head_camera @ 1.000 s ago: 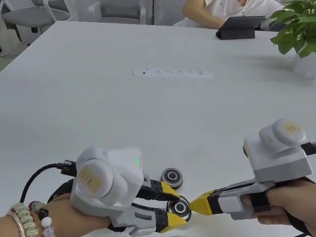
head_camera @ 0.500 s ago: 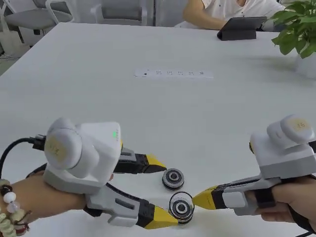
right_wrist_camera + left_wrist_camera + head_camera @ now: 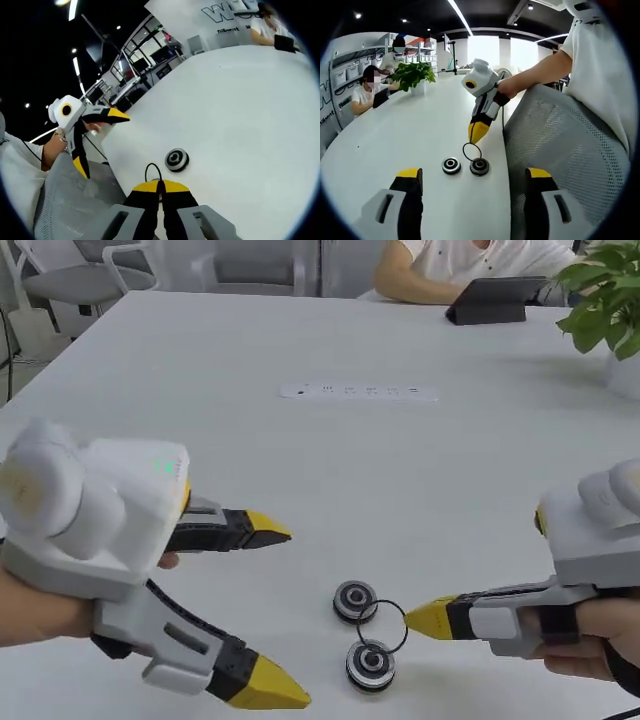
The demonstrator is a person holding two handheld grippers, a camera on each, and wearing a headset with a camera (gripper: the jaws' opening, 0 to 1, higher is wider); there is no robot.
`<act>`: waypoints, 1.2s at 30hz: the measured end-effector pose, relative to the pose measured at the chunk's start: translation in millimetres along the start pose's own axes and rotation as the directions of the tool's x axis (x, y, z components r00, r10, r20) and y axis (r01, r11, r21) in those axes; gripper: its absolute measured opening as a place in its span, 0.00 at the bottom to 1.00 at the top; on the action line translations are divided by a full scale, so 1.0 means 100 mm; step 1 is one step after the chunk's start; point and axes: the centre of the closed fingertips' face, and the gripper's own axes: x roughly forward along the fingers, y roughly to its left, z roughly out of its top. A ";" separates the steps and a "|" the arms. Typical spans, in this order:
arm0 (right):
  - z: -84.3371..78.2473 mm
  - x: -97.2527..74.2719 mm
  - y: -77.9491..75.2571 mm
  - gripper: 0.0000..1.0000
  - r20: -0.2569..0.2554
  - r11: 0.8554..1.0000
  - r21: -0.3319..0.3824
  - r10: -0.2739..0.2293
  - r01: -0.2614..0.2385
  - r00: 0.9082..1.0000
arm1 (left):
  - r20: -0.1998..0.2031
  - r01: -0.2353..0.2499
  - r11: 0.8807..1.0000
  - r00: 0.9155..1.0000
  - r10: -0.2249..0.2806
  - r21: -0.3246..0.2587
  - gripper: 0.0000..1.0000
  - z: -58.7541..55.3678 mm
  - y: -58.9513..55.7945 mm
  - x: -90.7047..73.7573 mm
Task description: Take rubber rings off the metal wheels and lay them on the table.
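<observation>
Two small metal wheels lie near the table's front edge, one [image 3: 354, 600] farther and one [image 3: 370, 665] nearer me. My right gripper [image 3: 415, 618] is shut on a thin black rubber ring [image 3: 406, 630] that loops between the wheels; I cannot tell if it touches them. My left gripper [image 3: 275, 612] hangs wide open to the wheels' left, holding nothing. In the left gripper view the wheels [image 3: 451, 165] [image 3: 479, 166] sit ahead of the open jaws, below the ring [image 3: 464, 151]. In the right gripper view the ring [image 3: 147, 172] sticks out of the shut jaws beside one wheel [image 3: 176, 159].
A white power strip [image 3: 358, 392] lies mid-table. At the far end a seated person [image 3: 450, 265] has a dark tablet [image 3: 492, 298], and a green plant [image 3: 605, 300] stands at the far right. A mesh chair back [image 3: 555, 140] is close to the table edge.
My left gripper opened off the near wheel and drew back to the left. My right gripper pulled right with the ring, which now stands out from the wheels.
</observation>
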 end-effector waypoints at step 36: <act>0.39 -0.42 -0.12 0.00 0.206 0.997 0.062 -0.048 0.036 0.977 | 0.121 -0.248 0.918 0.947 0.296 -0.309 0.99 -0.30 -0.12 -0.50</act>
